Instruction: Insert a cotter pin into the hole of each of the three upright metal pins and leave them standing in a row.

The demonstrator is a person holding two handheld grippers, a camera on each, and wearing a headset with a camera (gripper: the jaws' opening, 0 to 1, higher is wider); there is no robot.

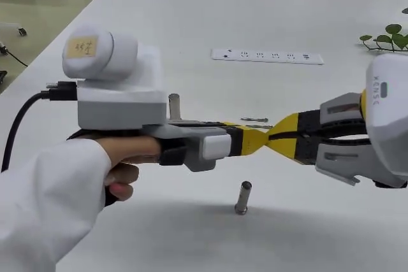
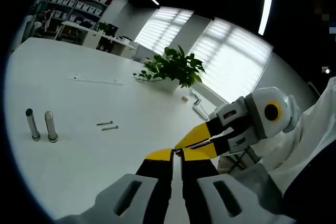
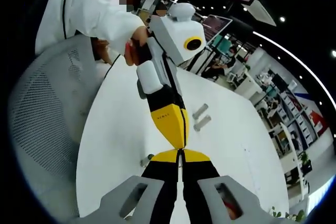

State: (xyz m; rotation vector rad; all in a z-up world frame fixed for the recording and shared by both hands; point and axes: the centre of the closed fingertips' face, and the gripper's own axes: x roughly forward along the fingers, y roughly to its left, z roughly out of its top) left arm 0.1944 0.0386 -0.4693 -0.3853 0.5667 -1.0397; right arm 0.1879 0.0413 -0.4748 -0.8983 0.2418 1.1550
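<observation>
Over the middle of the white table [image 1: 191, 23], the two grippers meet nose to nose. From the left, the left gripper [image 1: 261, 139] lies level and points to the right. A hand [image 1: 131, 157] coming out of a white sleeve [image 1: 44, 208] wraps its handle, and a black cable [image 1: 19, 122] trails from its rear. From the right, the right gripper [image 1: 275, 137] points back at it, also roughly level, so the yellow tips touch and form a bow-tie shape in the head view. Each gripper's own view shows its jaws pressed together with just a hairline slit between them (whether something thin is pinched there, I cannot tell).

Two metal pins [image 2: 51, 126] stand upright side by side on the far side of the left gripper, close together but not touching. A third pin [image 1: 243, 197] stands alone on the near side, below the meeting tips in the head view. Two cotter pins [image 1: 255, 119] lie flat on the table just beyond the tips, side by side and apart from all three metal pins. Farther back lies a white power strip [image 1: 268, 56], and a green plant [image 1: 389, 35] sits toward the table's right edge.
</observation>
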